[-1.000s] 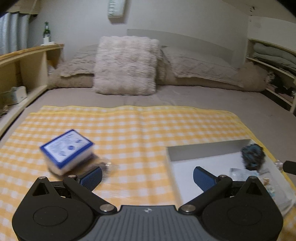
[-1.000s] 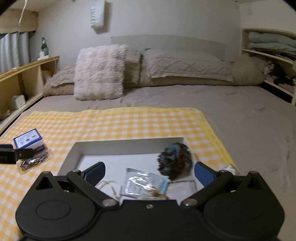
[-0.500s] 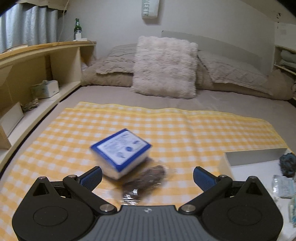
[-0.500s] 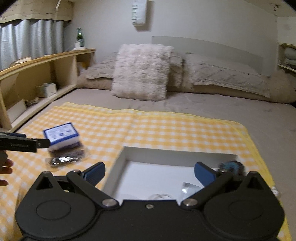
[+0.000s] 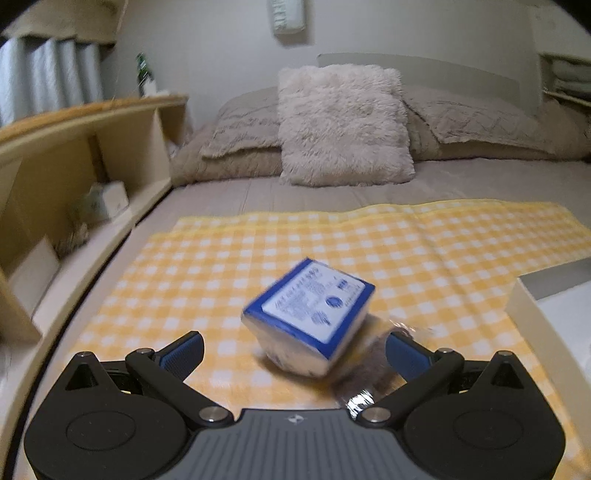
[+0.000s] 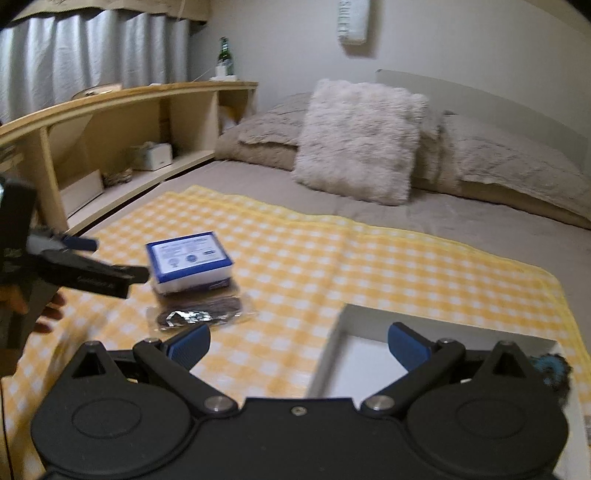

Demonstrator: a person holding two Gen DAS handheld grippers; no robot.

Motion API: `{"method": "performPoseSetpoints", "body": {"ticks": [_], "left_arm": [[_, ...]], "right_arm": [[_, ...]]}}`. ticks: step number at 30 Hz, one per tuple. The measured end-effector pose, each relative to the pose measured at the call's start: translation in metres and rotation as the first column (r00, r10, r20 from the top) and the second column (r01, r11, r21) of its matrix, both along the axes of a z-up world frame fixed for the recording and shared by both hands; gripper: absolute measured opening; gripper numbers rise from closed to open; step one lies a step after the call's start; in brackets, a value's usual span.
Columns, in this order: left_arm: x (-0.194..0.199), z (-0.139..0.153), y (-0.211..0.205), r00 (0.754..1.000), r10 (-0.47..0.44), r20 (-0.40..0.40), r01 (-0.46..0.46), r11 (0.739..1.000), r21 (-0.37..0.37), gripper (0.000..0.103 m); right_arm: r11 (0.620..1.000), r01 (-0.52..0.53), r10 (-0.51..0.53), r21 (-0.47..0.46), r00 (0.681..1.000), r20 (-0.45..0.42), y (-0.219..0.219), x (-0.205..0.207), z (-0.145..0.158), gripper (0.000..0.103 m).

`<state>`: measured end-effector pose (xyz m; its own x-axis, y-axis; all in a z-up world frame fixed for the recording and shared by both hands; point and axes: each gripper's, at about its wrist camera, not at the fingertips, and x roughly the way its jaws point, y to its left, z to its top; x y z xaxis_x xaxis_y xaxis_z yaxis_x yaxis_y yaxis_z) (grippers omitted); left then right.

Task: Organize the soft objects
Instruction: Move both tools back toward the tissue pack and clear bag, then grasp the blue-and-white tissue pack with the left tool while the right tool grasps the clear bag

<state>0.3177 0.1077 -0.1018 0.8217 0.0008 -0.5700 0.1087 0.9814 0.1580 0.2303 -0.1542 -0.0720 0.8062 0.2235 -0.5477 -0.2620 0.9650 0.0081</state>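
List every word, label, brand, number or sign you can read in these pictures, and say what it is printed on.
None can be read for certain.
Blue-and-white pack: printed label with round marks, too blurred to read.
White wall unit: dark vertical lettering, too blurred to read.
Left gripper: pale lettering on its side, too blurred to read.
Green bottle: label too small to read.

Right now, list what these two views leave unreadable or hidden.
- Blue-and-white pack: label print blurred, both views.
- Clear bag: dark contents unidentifiable; in the left wrist view, partly behind the pack and left gripper.
- White box: interior mostly hidden by right gripper.
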Motion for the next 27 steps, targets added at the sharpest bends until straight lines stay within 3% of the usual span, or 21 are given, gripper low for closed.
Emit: {"method": "performPoseSetpoints", "body": {"ticks": [3,6,10,16,20,23,27], "left_arm": [[0.012,-0.008,0.003,0.998,-0.054,0.02,0.054,0.998,0.043,0.103],[0.028,-0.015,0.005,0.993,-0.113,-0.024,0.115,0.99,0.081,0.103],[0.043,-0.019,0.007,0.984,-0.177,-0.016,0.178,0.973,0.148,0.103],[0.065,-0.024,0.003,0.954,-0.298,-0.039,0.301,0.938,0.17,0.103],[0.079,-0.027,-0.001,0.941,-0.333,-0.067,0.34,0.924,0.175,0.103],[0.088,-0.032,-0.007,0.934,-0.341,-0.108,0.356,0.913,0.199,0.103],[0.102,-0.039,-0.01,0.948,-0.287,-0.137,0.312,0.924,0.221,0.103]], "right_arm": [[0.999,-0.042,0.042,0.0,0.999,-0.01,0.017,0.007,-0.003,0.103],[0.996,-0.084,0.084,-0.003,0.996,-0.016,0.037,0.016,-0.008,0.103],[0.987,-0.153,0.152,-0.041,0.988,-0.026,0.067,0.033,-0.022,0.103],[0.971,-0.219,0.216,-0.1,0.975,-0.042,0.113,0.054,-0.059,0.103],[0.963,-0.256,0.253,-0.083,0.966,-0.048,0.144,0.062,-0.08,0.103],[0.943,-0.308,0.307,-0.123,0.951,-0.031,0.172,0.062,-0.093,0.103],[0.947,-0.277,0.28,-0.166,0.96,-0.005,0.188,0.064,-0.105,0.103]]}}
